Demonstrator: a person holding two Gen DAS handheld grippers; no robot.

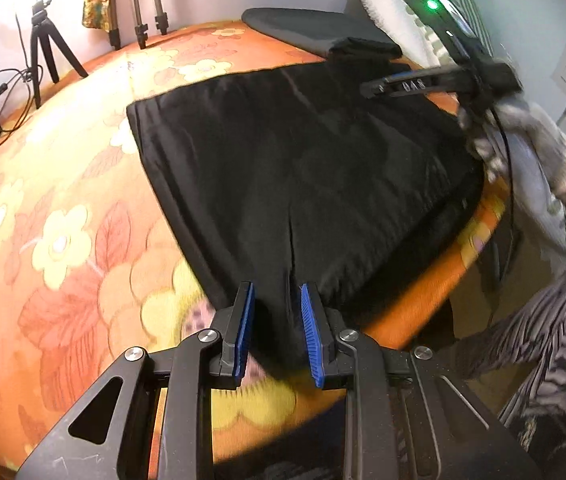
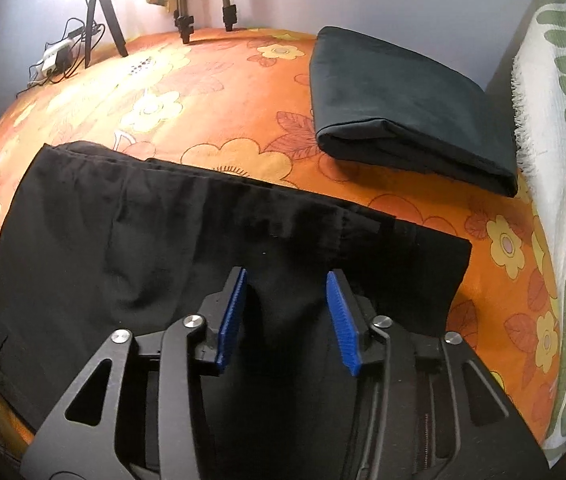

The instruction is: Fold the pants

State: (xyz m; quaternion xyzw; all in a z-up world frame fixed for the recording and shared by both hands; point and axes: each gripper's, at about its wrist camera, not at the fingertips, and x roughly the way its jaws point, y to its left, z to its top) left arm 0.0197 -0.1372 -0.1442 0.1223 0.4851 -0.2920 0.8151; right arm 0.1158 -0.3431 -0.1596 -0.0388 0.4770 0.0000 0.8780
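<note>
Black pants [image 1: 303,168] lie folded flat on the orange flowered bed; they also show in the right wrist view [image 2: 203,232]. My left gripper [image 1: 277,300] is open, its blue pads either side of the pants' near edge, with nothing between them but the cloth below. My right gripper [image 2: 287,288] is open above the pants' right part; it also shows in the left wrist view [image 1: 367,90] at the far right, over the pants' far end.
A second folded dark garment [image 2: 403,108] lies at the back right of the bed [image 2: 211,92]. A green-and-white throw [image 2: 563,160] lines the right side. Tripods [image 2: 103,12] and a power strip with cables [image 2: 57,56] stand at the back left.
</note>
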